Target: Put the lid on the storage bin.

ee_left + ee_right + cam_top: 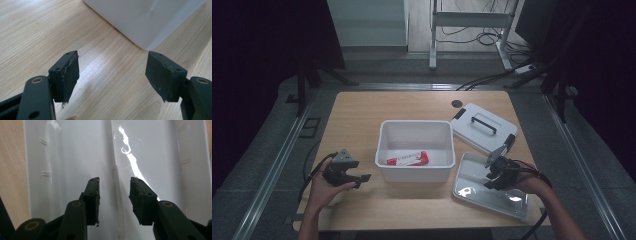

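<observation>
A white bin [414, 123] stands mid-table with a red and white packet [408, 159] lying in it. A shallow white tray [517, 206] lies at the front right. My right gripper [489, 181] hangs low over it, jaws partly apart. In the right gripper view, my right gripper [114, 192] straddles a thin raised rib [113, 165] of the tray [75, 157], and its pads stand clear of the rib. Left of the bin, my left gripper [362, 178] rests in a hand, open. In the left gripper view, that gripper [112, 72] is wide open over bare wood, facing a corner of the bin [142, 20].
A white lid [507, 131] with a black handle [484, 123] lies at the back right, touching the tray's far edge. A small dark hole [456, 103] marks the tabletop behind the bin. Bare wood [357, 115] stretches across the back left.
</observation>
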A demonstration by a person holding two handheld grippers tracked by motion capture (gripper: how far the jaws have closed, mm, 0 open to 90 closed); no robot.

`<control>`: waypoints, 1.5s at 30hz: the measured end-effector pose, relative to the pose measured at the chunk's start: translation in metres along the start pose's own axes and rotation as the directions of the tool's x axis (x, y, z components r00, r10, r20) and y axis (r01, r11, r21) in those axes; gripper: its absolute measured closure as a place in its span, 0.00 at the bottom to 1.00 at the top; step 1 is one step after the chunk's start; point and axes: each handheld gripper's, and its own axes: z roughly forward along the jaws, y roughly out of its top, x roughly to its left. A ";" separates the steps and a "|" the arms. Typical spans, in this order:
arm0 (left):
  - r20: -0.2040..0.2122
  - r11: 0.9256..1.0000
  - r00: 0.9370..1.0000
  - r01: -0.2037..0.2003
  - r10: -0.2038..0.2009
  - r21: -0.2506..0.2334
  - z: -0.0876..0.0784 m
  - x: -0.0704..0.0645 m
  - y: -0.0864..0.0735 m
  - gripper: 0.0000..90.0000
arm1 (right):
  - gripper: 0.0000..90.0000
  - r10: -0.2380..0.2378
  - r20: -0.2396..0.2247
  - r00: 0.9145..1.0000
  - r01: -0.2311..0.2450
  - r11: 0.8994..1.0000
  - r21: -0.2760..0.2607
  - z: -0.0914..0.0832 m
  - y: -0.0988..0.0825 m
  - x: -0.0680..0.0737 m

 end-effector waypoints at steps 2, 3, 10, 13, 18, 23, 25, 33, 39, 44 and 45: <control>0.000 1.000 1.000 0.000 0.000 -0.001 0.000 0.000 0.000 0.30 | 0.70 -0.013 -0.002 1.000 0.013 1.000 0.017 0.004 0.001 -0.001; 0.000 1.000 1.000 0.000 0.000 -0.002 0.000 0.000 0.000 0.30 | 0.72 -0.012 -0.006 1.000 0.012 1.000 0.025 0.005 0.002 0.000; -0.001 1.000 1.000 0.000 0.000 -0.002 0.000 0.000 0.000 0.30 | 0.81 -0.050 -0.013 0.999 0.051 0.994 0.097 0.016 0.004 0.002; -0.001 1.000 1.000 0.000 -0.001 -0.002 0.000 0.000 0.000 0.30 | 0.87 -0.053 -0.019 0.998 0.055 0.994 0.096 0.016 0.004 0.001; -0.002 1.000 1.000 0.001 -0.001 -0.003 -0.001 0.000 0.000 0.30 | 0.98 -0.065 -0.027 0.998 0.067 0.993 0.100 0.016 0.004 0.000; -0.001 1.000 1.000 0.001 -0.001 -0.002 0.000 0.001 0.000 0.30 | 0.99 -0.086 -0.028 0.996 0.088 0.992 0.088 0.014 0.006 0.004; -0.003 1.000 1.000 0.001 -0.001 0.000 0.000 0.001 0.000 0.30 | 0.99 -0.090 -0.026 0.996 0.091 0.994 0.055 0.006 0.008 0.005; 0.000 1.000 1.000 0.001 -0.001 -0.001 0.000 0.001 0.000 0.30 | 0.99 -0.130 0.015 0.991 0.130 0.991 -0.013 -0.044 0.020 0.014; 0.001 1.000 1.000 0.002 -0.002 0.000 0.000 0.001 0.000 0.30 | 0.99 -0.132 0.054 0.990 0.134 0.990 -0.039 -0.075 0.023 0.011; 0.002 1.000 1.000 0.001 -0.001 0.005 0.002 0.000 0.000 0.30 | 0.99 -0.143 0.077 0.987 0.148 0.987 -0.061 -0.095 0.029 0.006; 0.003 1.000 1.000 0.000 0.000 0.006 0.002 0.000 0.000 0.30 | 0.99 -0.148 0.080 0.986 0.153 0.986 -0.066 -0.098 0.031 0.005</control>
